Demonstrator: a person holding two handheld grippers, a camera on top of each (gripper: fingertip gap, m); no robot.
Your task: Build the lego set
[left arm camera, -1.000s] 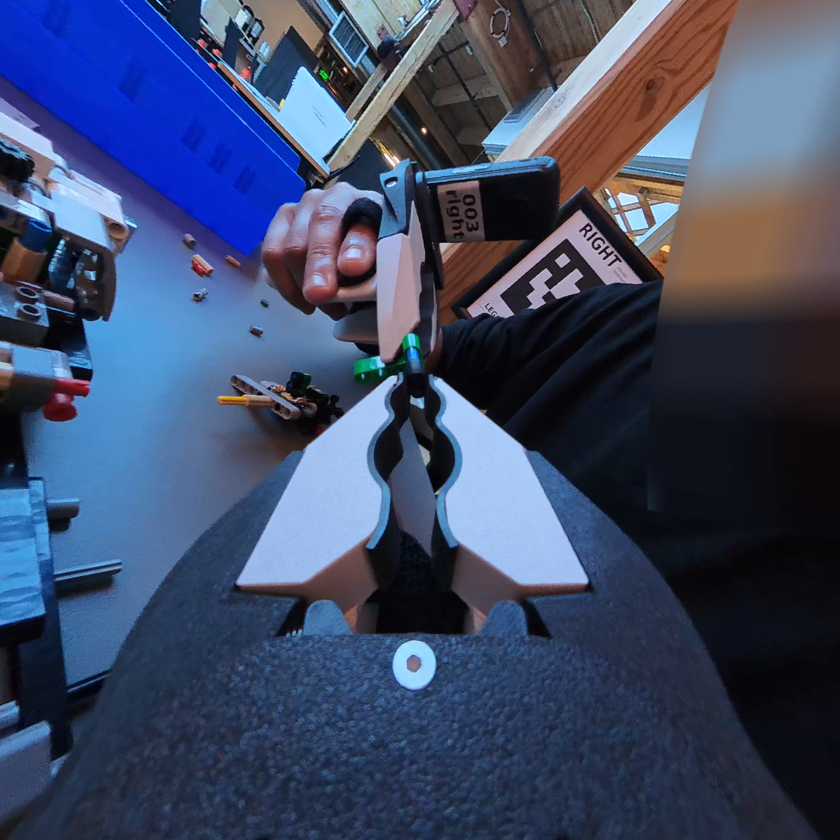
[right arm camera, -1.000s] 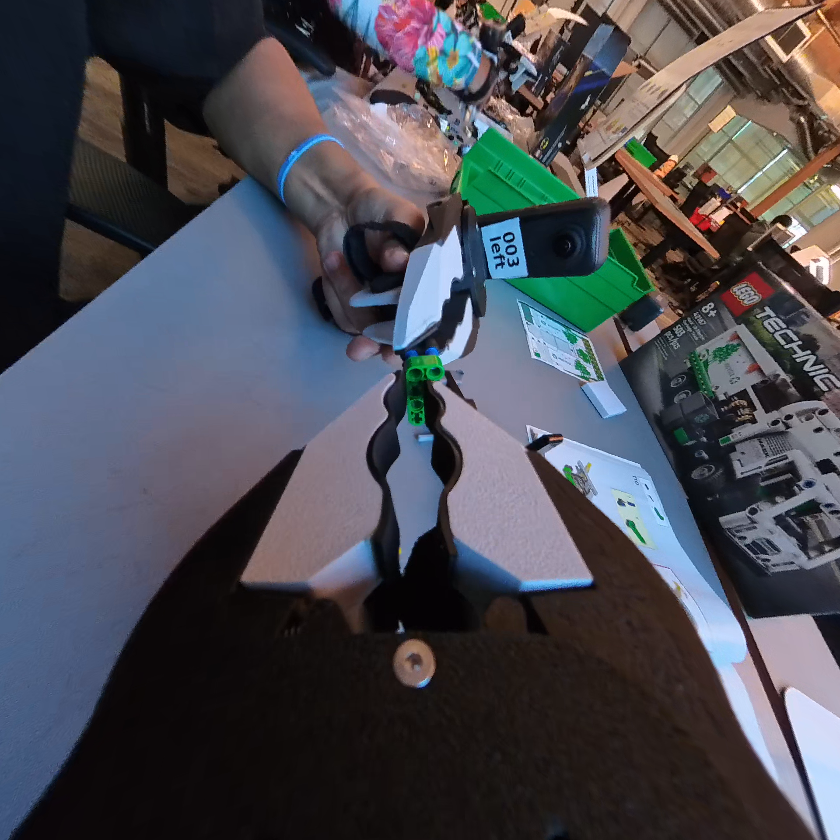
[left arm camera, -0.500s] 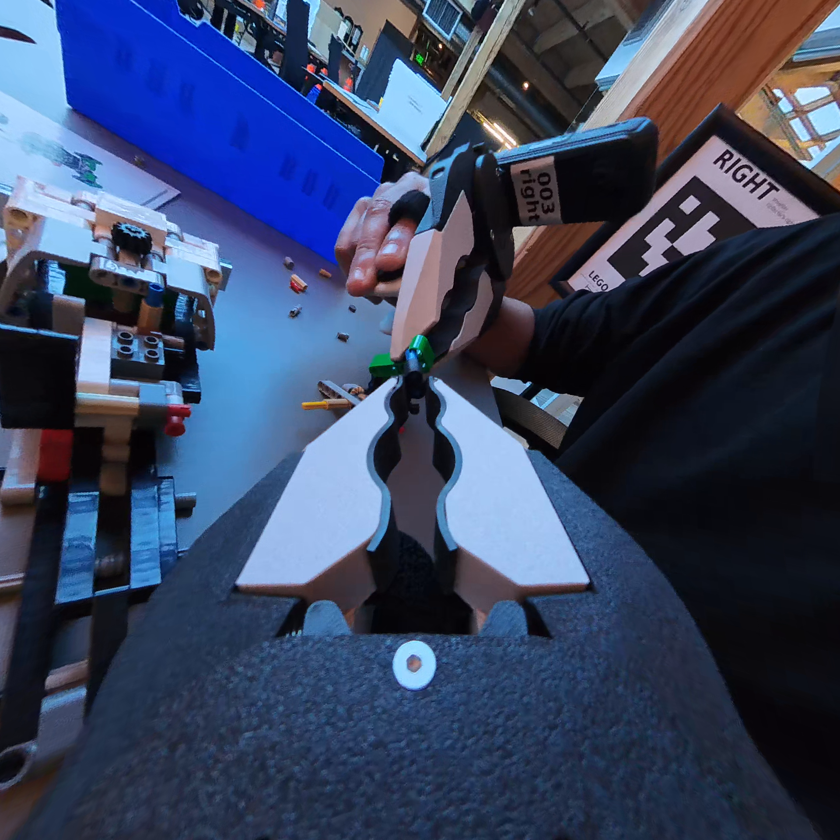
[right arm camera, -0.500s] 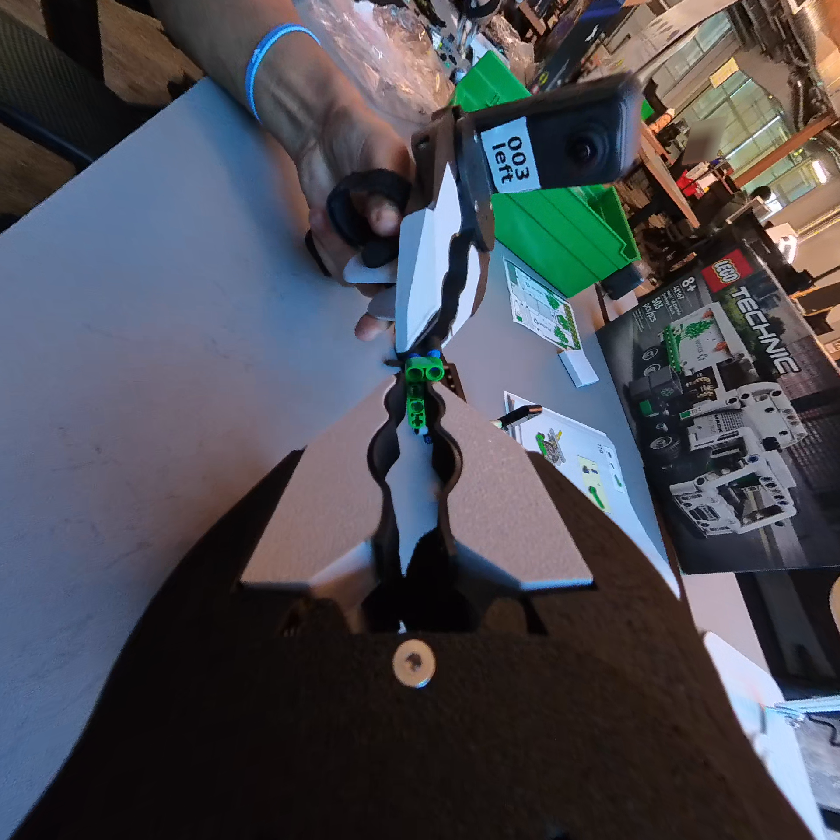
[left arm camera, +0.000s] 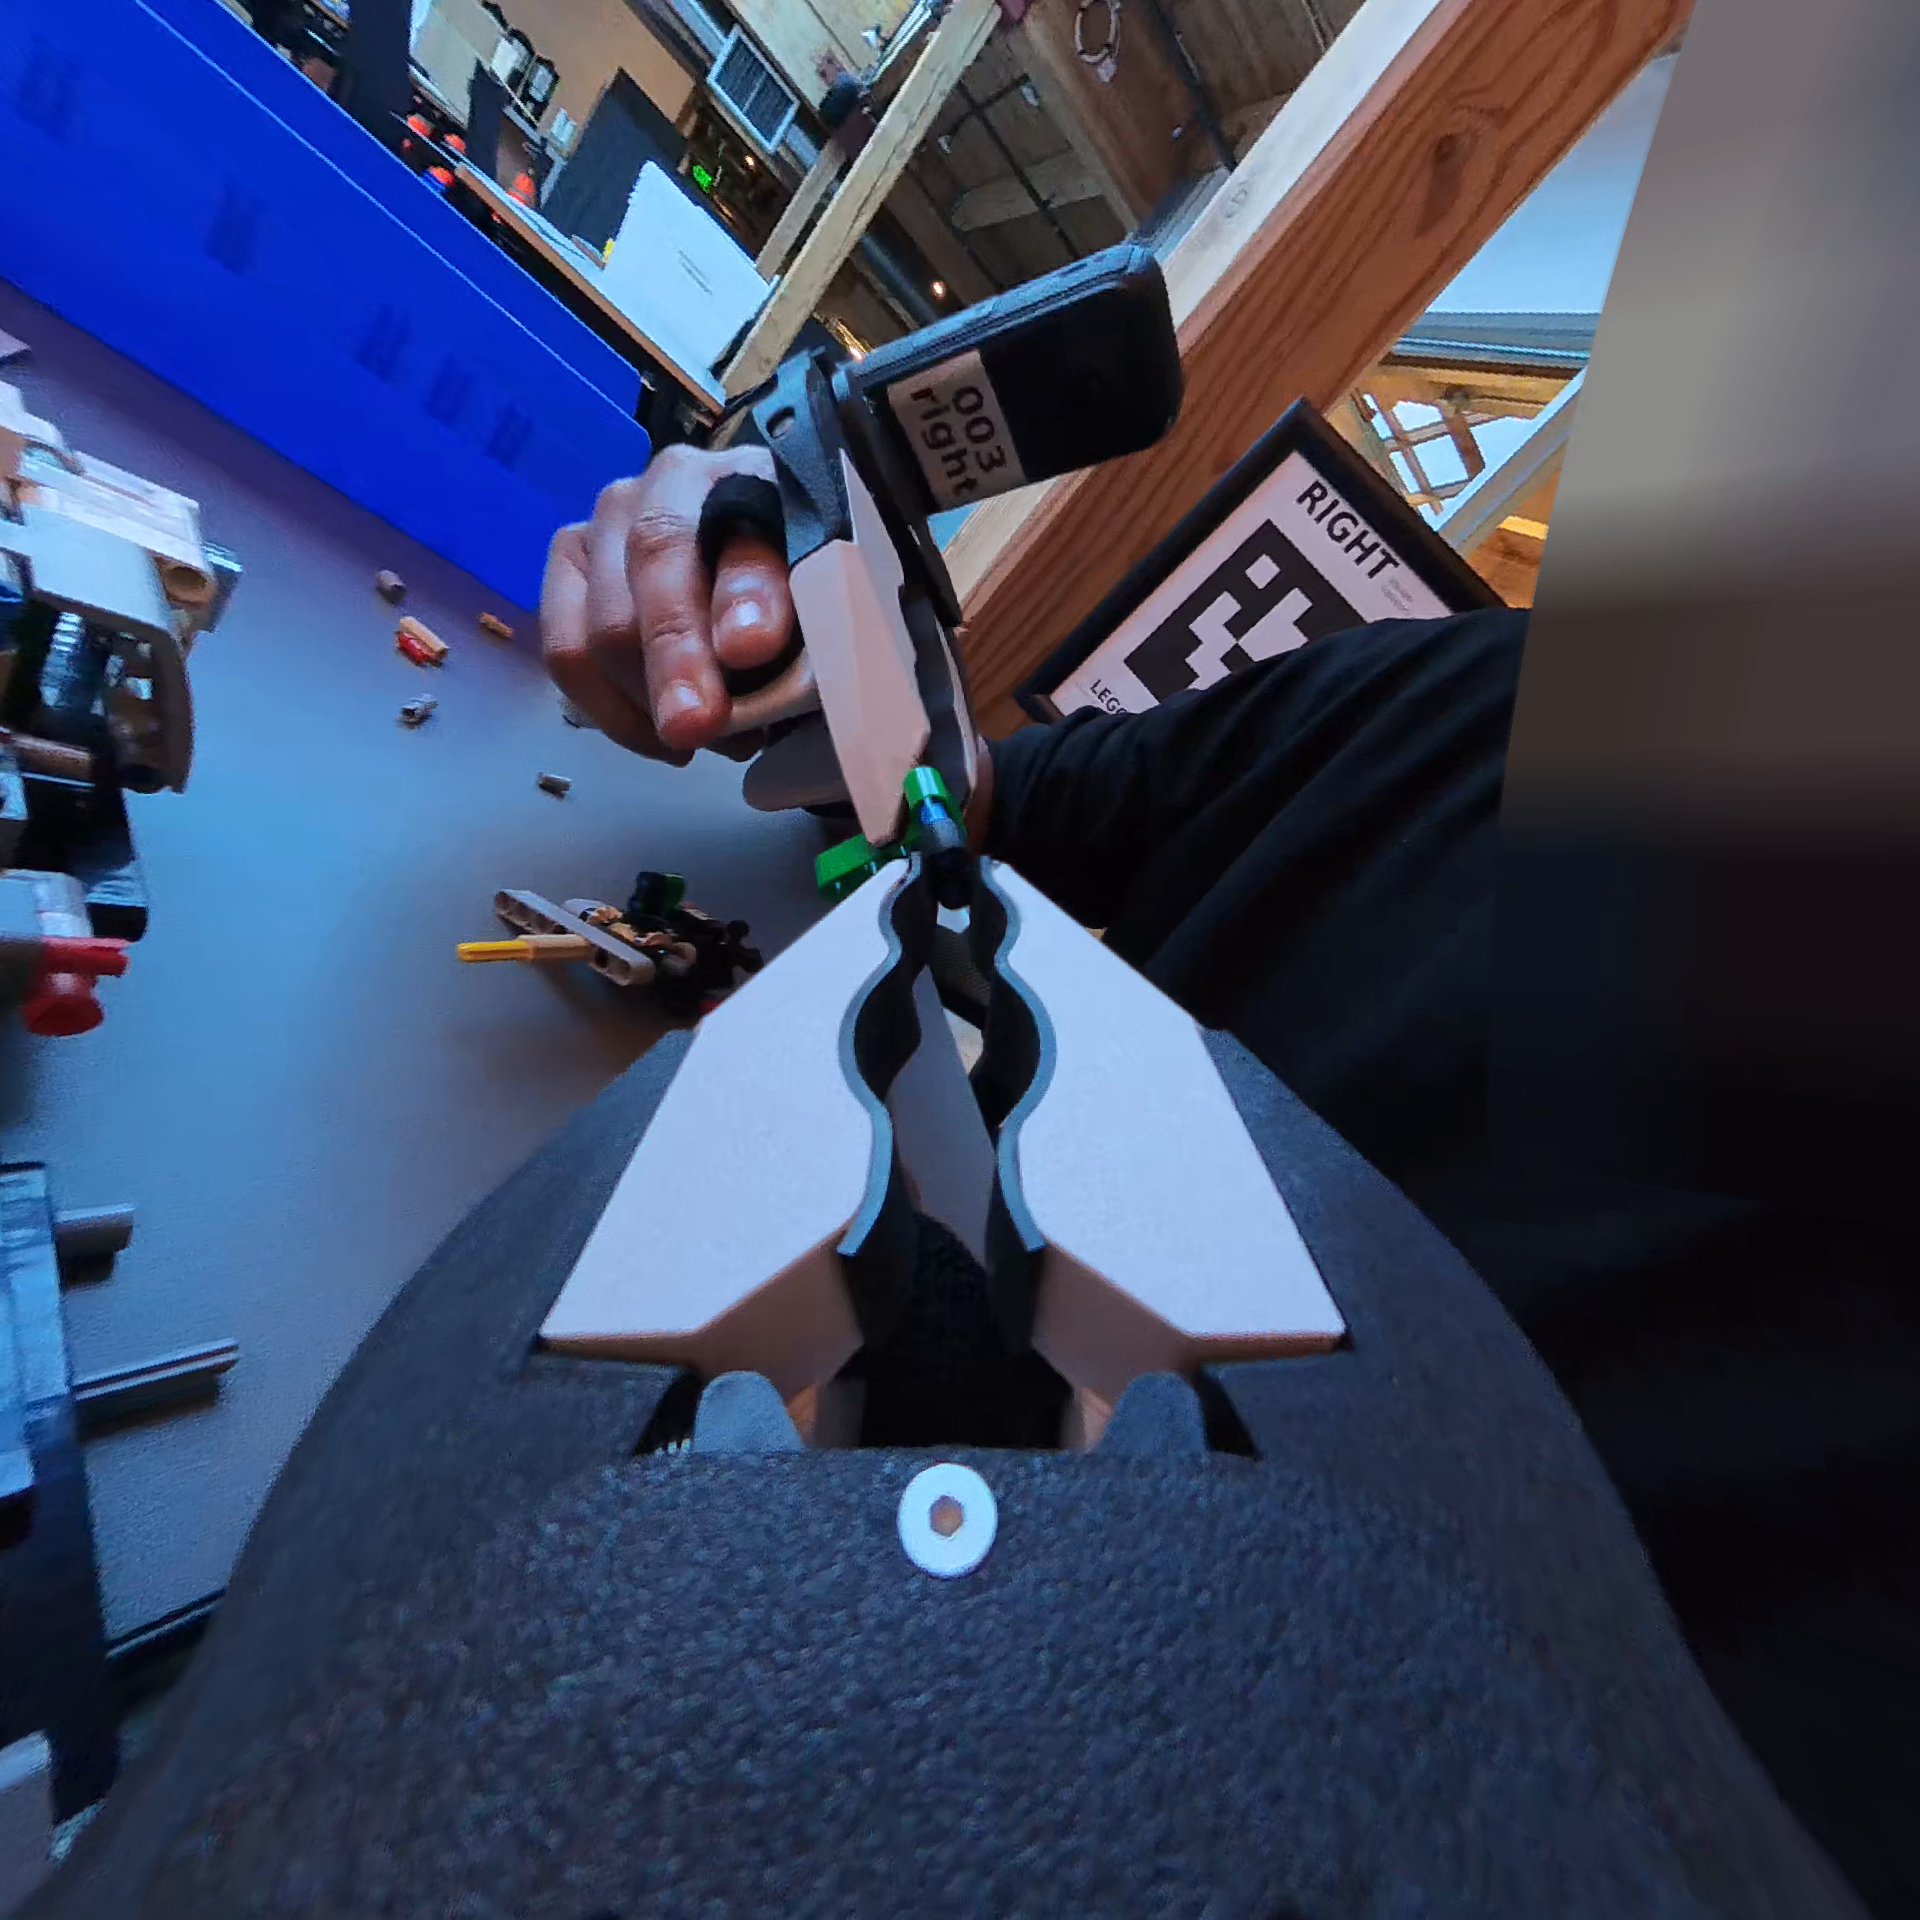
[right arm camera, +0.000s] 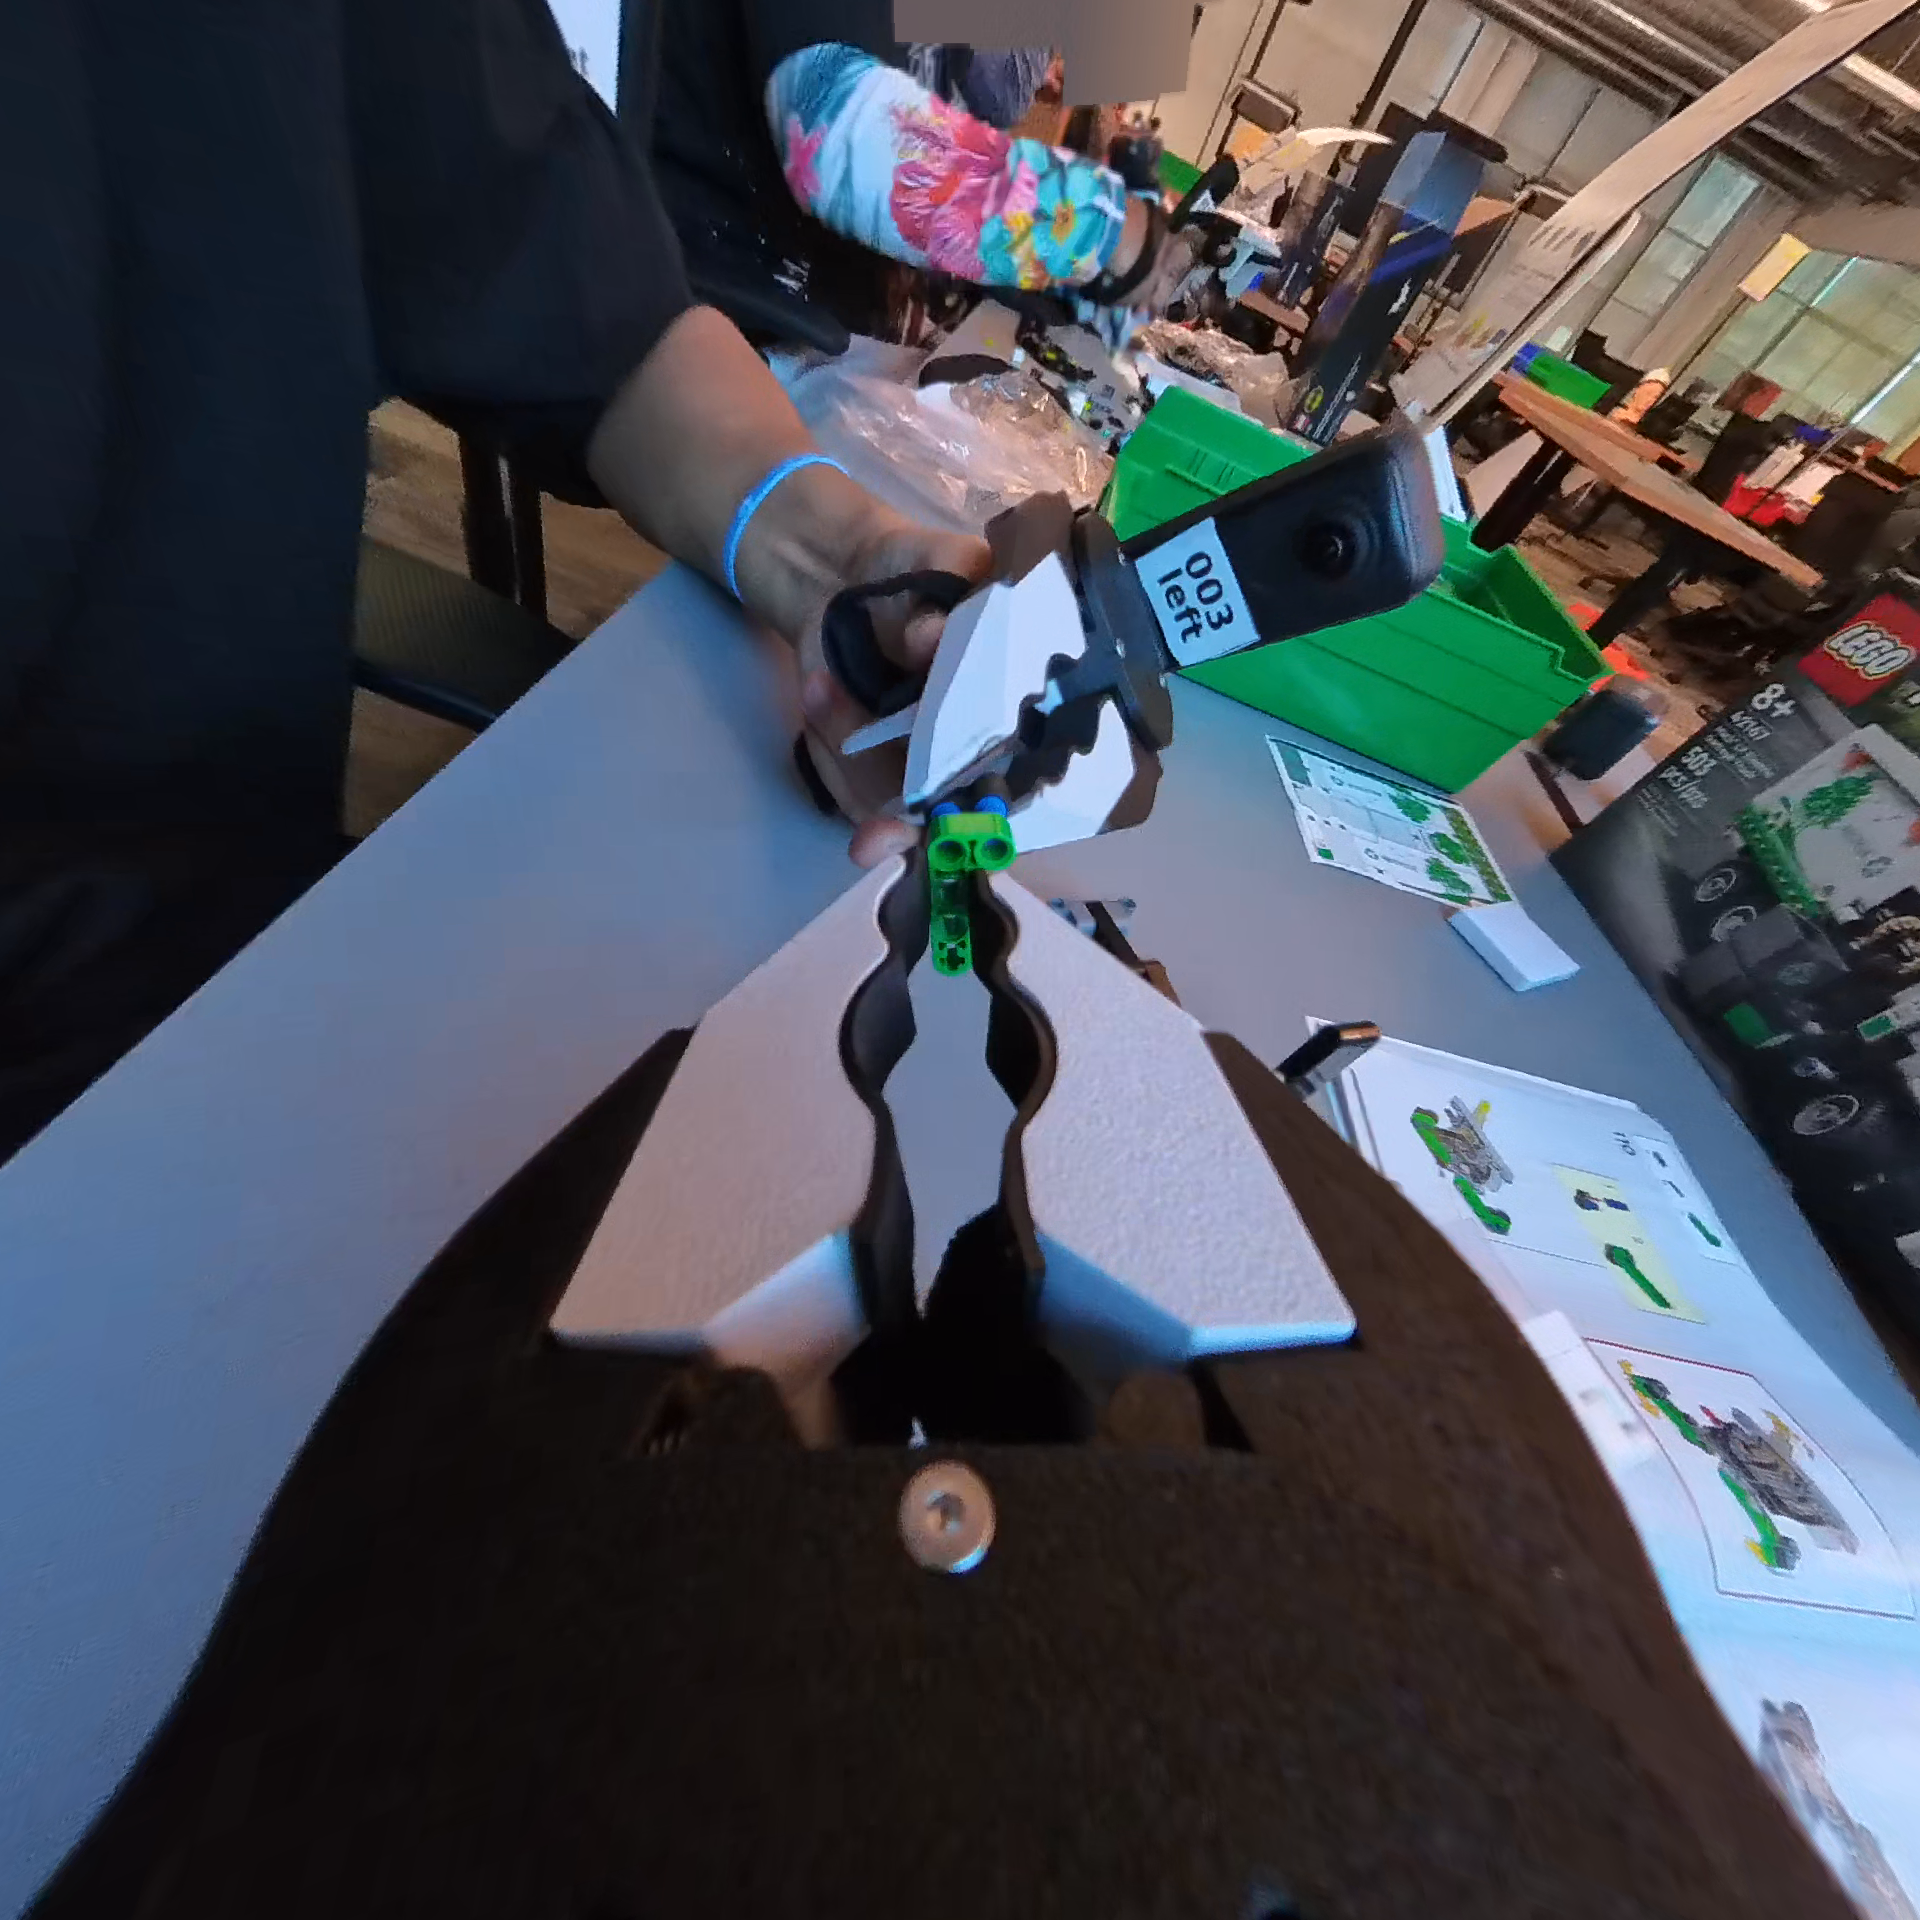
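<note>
Right wrist view: the right gripper [right arm camera: 951, 914] pinches a green Technic beam [right arm camera: 951, 920] at its fingertips, above the grey table [right arm camera: 416, 987]. The left gripper [right arm camera: 961, 810] meets it tip to tip, closed on blue pins [right arm camera: 987, 805] plugged into the beam's end.

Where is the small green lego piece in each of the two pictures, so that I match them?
Left wrist view: the green lego piece is just above centre, between both grippers' tips.
Right wrist view: it is again just above centre, at the right gripper tips.
Shared landmark: the grey table.
</note>
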